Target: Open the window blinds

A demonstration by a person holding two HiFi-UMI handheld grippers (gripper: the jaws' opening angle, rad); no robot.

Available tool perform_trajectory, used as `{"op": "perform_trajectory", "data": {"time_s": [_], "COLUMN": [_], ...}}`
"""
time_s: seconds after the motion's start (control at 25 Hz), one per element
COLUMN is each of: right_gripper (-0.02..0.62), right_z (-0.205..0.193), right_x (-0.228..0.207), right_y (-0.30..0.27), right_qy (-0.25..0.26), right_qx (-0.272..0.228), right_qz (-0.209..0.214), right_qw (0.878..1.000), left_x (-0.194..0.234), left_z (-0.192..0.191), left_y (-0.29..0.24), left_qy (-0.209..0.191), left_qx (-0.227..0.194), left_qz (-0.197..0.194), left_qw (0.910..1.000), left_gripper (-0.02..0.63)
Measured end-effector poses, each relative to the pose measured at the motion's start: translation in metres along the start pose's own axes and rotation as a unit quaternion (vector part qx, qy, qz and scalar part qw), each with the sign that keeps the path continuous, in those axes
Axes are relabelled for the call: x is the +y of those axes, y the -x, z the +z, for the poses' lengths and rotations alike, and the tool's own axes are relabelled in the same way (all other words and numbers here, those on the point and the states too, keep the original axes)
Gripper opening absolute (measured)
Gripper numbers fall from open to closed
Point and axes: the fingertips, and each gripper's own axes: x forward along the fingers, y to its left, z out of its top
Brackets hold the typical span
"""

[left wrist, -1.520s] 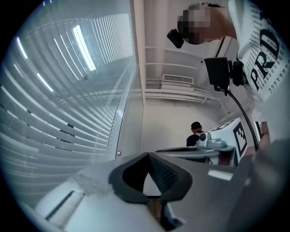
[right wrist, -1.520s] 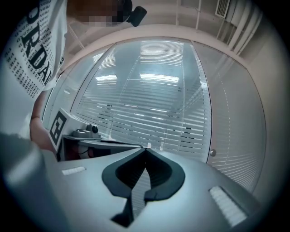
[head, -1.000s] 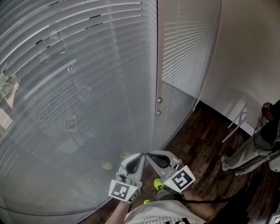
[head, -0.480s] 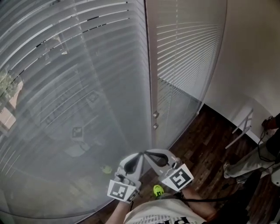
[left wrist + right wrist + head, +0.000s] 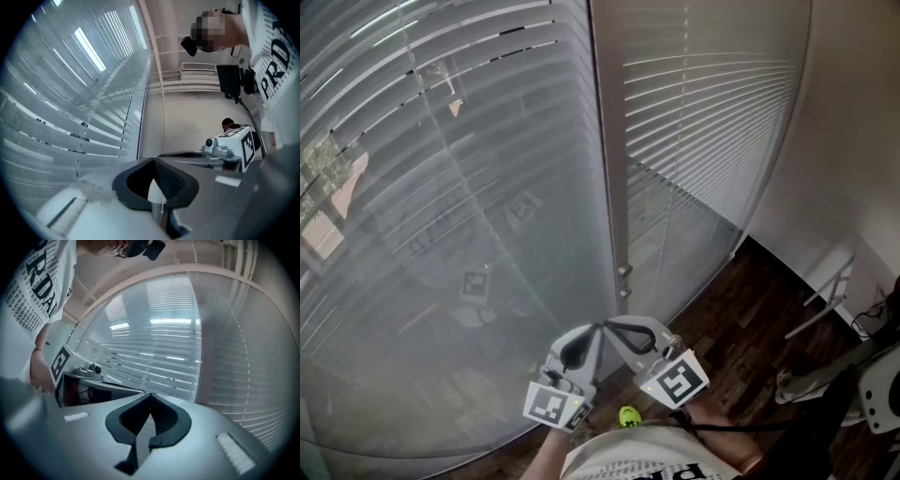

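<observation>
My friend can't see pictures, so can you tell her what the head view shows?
The left gripper and right gripper, both with jaws together, are held side by side, tips almost meeting, in front of lowered window blinds. A dark wooden floor shows at the lower right.

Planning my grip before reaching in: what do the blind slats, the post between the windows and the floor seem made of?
Blind slats: thin, pale grey, faintly glossy, probably aluminium or plastic; light streaks run along them.
Post: likely painted metal, smooth matt beige, with two small knobs.
Floor: dark wood or laminate planks; grain and seams show.
</observation>
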Motion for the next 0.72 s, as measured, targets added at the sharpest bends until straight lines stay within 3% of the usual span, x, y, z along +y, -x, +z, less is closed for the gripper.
{"op": "perform_trajectory", "data": {"time_s": [0.28,0.44,0.72], "right_gripper": [0.012,0.089,0.118], "right_z": [-0.014,-0.03,-0.043], "right_x": [-0.019,-0.027,-0.046], "right_y": [0.001,-0.002,-0.01], "right_qy": [0.033,0.057,0.171], "right_qx": [0.001,0.015,0.057], "right_qz": [-0.018,-0.04,-0.087], "right_qw": [0.999,0.997,0.98], "left_x": [-0.001,0.001,0.007], "left_z": [-0.011,-0.027,-0.037], "left_y": [-0.016,-0.016,-0.017], "left_qy": [-0.003,0.008,0.02], "left_qx": [-0.008,-0.012,-0.002], "left_qz": [0.0,-0.01,-0.014], "left_qw": [1.0,0.9998,0.9997], "left_gripper": [-0.009,-0.009,-0.009]}}
